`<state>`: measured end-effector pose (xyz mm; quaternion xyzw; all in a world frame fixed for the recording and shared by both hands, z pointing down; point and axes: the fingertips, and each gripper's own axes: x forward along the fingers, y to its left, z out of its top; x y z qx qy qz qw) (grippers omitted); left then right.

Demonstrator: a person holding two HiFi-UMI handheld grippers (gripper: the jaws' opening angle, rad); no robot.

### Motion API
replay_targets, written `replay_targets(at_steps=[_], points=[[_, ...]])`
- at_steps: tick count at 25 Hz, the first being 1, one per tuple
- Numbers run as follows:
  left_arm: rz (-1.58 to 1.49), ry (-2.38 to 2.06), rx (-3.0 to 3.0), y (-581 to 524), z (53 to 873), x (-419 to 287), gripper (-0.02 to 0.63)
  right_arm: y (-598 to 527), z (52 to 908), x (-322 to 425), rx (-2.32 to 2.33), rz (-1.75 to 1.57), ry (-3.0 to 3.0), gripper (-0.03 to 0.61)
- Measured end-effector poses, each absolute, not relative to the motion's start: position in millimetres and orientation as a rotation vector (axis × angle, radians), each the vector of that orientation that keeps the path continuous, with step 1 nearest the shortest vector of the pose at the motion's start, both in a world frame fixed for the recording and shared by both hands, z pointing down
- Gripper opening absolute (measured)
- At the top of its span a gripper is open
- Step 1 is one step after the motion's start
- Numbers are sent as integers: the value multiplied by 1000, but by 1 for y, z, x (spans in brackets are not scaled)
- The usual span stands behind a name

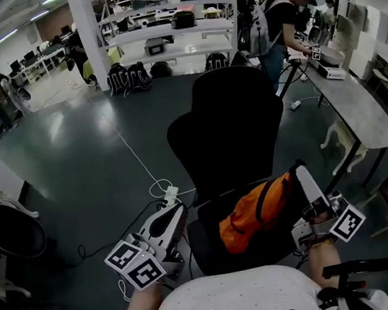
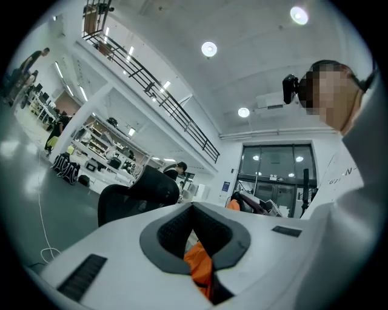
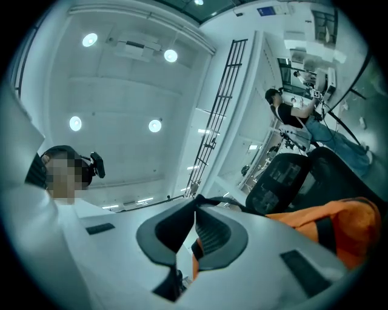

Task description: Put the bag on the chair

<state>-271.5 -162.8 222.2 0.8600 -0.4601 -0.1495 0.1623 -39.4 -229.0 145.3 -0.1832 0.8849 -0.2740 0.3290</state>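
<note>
An orange bag point(image 1: 252, 214) with black straps lies on the seat of a black office chair point(image 1: 223, 132) right below me. My right gripper point(image 1: 301, 170) stands at the bag's upper right corner, shut on a black strap point(image 3: 242, 208) that runs from its tips point(image 3: 195, 201) toward the orange fabric point(image 3: 339, 224). My left gripper point(image 1: 178, 206) hovers by the seat's left edge, apart from the bag. Its jaws are shut point(image 2: 193, 207), with orange fabric point(image 2: 197, 263) showing through the gap behind the tips and the chair back point(image 2: 139, 191) beyond.
A long grey table point(image 1: 359, 106) runs along the right, with a person point(image 1: 282, 16) standing at its far end. A white cable point(image 1: 159, 188) lies on the floor left of the chair. Shelves point(image 1: 162, 33) and backpacks point(image 1: 129, 77) stand far back. Another dark chair point(image 1: 4, 227) is at left.
</note>
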Motion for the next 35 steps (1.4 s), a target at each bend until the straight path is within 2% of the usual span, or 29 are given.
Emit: replay_targets(at_steps=[7, 14, 35], points=[[-328, -1332, 2450, -201, 242, -314, 1, -285, 160, -71, -567, -763, 2258, 9], [-270, -1289, 2454, -229, 274, -348, 0, -322, 227, -100, -736, -868, 2228, 9], [-183, -1045, 2445, -278, 315, -295, 0, -354, 367, -64, -1066, -1177, 2093, 9]])
